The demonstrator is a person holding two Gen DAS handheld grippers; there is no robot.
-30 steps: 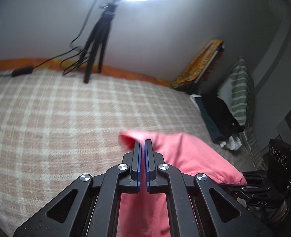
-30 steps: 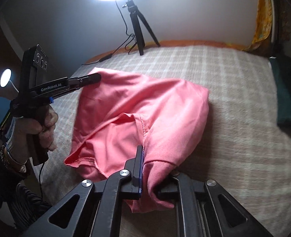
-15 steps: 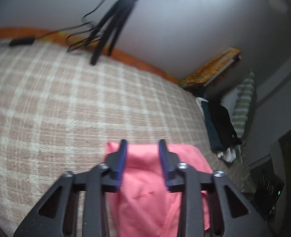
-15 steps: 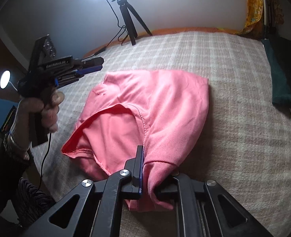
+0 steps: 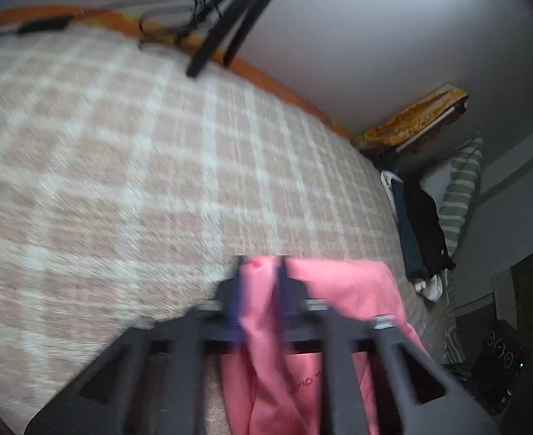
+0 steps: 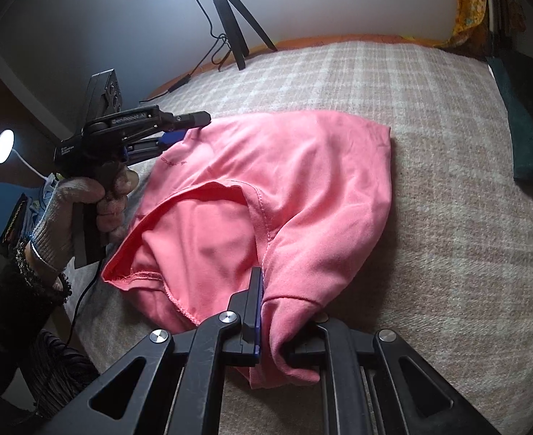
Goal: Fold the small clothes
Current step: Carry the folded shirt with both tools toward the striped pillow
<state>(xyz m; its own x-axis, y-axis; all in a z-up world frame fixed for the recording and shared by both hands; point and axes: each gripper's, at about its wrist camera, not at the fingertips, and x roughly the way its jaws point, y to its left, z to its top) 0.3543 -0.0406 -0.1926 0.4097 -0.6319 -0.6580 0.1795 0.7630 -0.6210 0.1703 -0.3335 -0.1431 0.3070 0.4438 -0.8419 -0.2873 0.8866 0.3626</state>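
The pink shirt (image 6: 295, 188) lies bunched on the checked bedspread (image 6: 429, 253). The right gripper (image 6: 271, 311) pinches its near fold; the left gripper (image 5: 261, 290) is closing on its far-left corner, cloth between the fingers.

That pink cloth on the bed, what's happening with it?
A person is folding a pink garment on a checked bedspread, using a hand-held gripper in each hand. The right gripper is clamped on a bunched edge nearest its camera. The left gripper, in a gloved hand, is closing its jaws on the far corner, with fabric between them. The garment lies loosely doubled over, not yet a neat fold.
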